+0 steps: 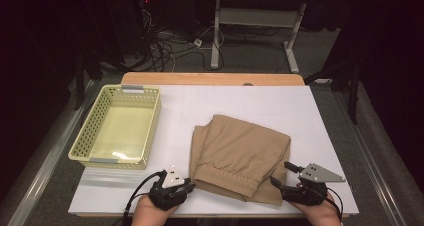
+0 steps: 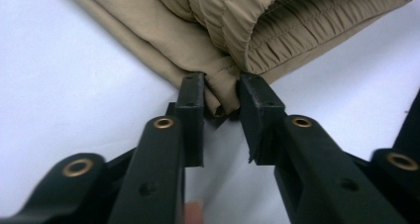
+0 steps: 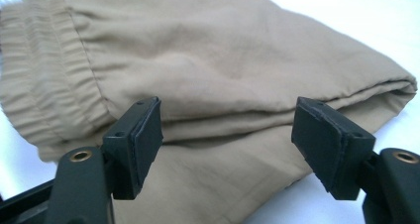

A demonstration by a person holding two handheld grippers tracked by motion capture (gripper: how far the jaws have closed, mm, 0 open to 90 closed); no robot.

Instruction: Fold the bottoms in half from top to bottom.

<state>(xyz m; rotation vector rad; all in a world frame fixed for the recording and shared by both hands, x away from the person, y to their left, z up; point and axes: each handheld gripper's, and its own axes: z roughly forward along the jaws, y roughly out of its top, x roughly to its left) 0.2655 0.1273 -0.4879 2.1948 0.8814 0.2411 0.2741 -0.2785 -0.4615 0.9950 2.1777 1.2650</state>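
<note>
At the bottom of the high view, the left gripper [image 1: 191, 186] has its fingers [image 2: 193, 110] pinched on a corner of the folded trousers [image 1: 239, 155], a small tuck of cloth squeezed between the pads by the gathered waistband. The right gripper [image 1: 281, 175], lower right, stands with its fingers [image 3: 143, 135] wide apart at the trousers' side edge, gripping nothing. The trousers are tan, a soft matte weave, folded into a thick slanted rectangle with a ribbed elastic band, lying centre-right on the white surface [image 1: 240, 98]. Farther off, upper left, sits a pale yellow-green perforated plastic basket [image 1: 92, 126], rectangular.
</note>
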